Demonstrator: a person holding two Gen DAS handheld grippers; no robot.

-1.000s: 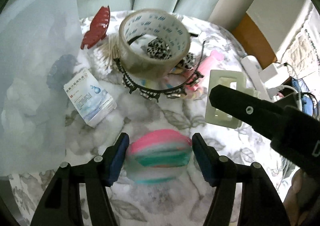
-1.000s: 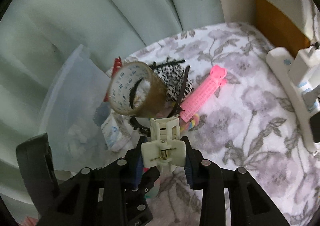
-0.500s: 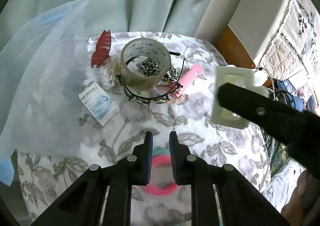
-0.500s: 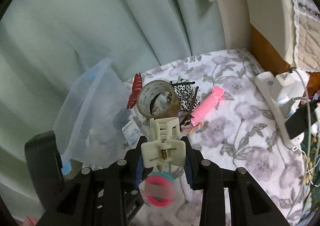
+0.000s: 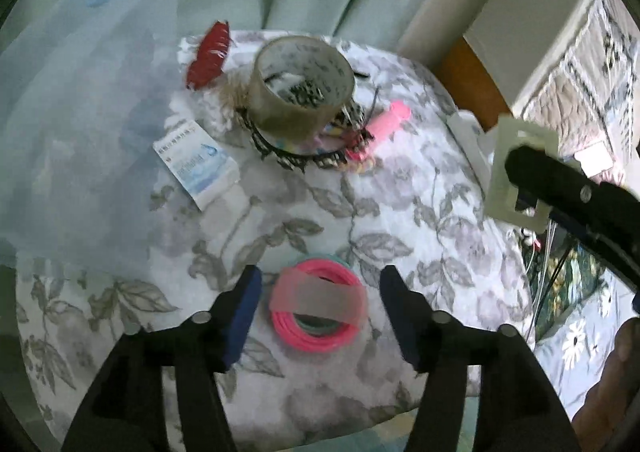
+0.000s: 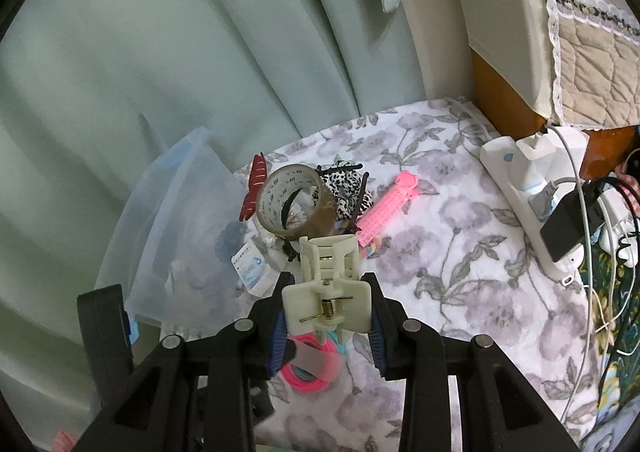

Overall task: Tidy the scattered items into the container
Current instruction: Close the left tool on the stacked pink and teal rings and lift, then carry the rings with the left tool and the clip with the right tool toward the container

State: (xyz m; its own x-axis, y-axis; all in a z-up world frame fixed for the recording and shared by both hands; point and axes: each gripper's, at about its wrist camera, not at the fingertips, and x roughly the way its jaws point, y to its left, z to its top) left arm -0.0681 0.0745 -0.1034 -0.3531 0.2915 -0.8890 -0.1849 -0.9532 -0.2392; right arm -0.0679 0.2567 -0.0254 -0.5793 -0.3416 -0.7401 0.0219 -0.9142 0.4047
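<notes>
My left gripper (image 5: 318,294) is open, its fingers on either side of a pink and teal bundle of hair ties (image 5: 319,310) that lies on the floral cloth. The bundle also shows in the right wrist view (image 6: 312,366). My right gripper (image 6: 326,316) is shut on a cream hair claw clip (image 6: 326,292) and holds it above the cloth; the clip shows at the right of the left wrist view (image 5: 520,168). A clear plastic bag (image 5: 76,124) stands at the left, also in the right wrist view (image 6: 180,236).
At the back lie a tape roll (image 5: 302,86), a red claw clip (image 5: 208,54), a black headband (image 5: 296,156), a pink clip (image 5: 386,120) and a white-blue sachet (image 5: 196,166). A power strip with cables (image 6: 540,204) sits at the right edge.
My left gripper held the hair tie bundle a second ago, then shut empty above it, and now stands open around it on the cloth. Both grippers have pulled back and up.
</notes>
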